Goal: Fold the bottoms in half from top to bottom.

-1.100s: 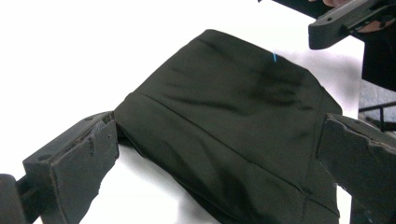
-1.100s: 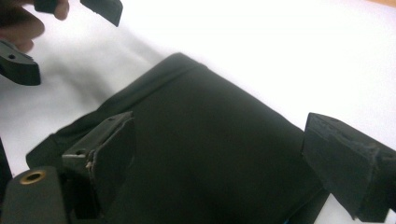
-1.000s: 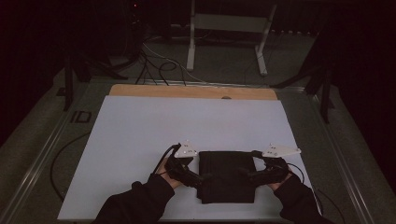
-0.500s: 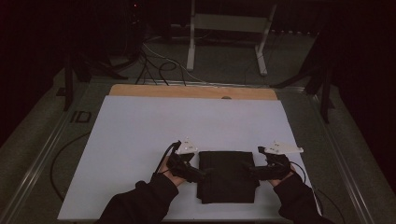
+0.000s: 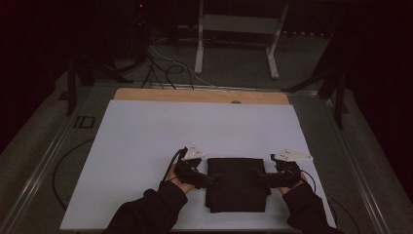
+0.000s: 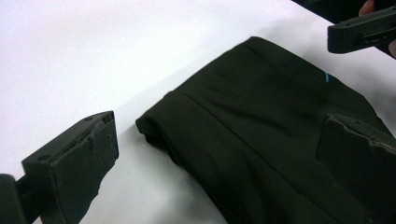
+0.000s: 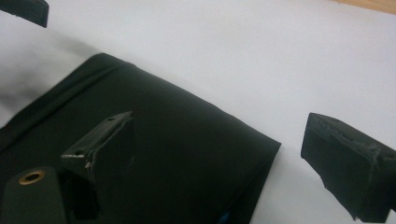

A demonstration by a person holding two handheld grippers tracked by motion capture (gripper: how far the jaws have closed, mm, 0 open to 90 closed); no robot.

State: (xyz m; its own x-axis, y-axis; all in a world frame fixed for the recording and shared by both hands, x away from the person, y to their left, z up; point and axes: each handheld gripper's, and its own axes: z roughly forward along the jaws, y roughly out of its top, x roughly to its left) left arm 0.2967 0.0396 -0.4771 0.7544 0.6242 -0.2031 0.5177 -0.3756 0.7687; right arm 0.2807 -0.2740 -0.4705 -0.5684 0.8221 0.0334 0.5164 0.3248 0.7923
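White sheet point(image 5: 146, 146) covering table, dark room around. Folded black cloth point(image 5: 237, 183) lying on sheet near my edge. I am holding left gripper point(image 5: 207, 180) at cloth's left edge, jaws spread wide, one over sheet, one over cloth. Right gripper point(image 5: 265, 179) sitting at right edge, jaws likewise wide, straddling cloth corner. Neither gripping cloth.

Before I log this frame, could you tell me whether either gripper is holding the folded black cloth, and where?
Nothing is held: both sets of jaws stand open, straddling opposite edges of the folded black cloth.
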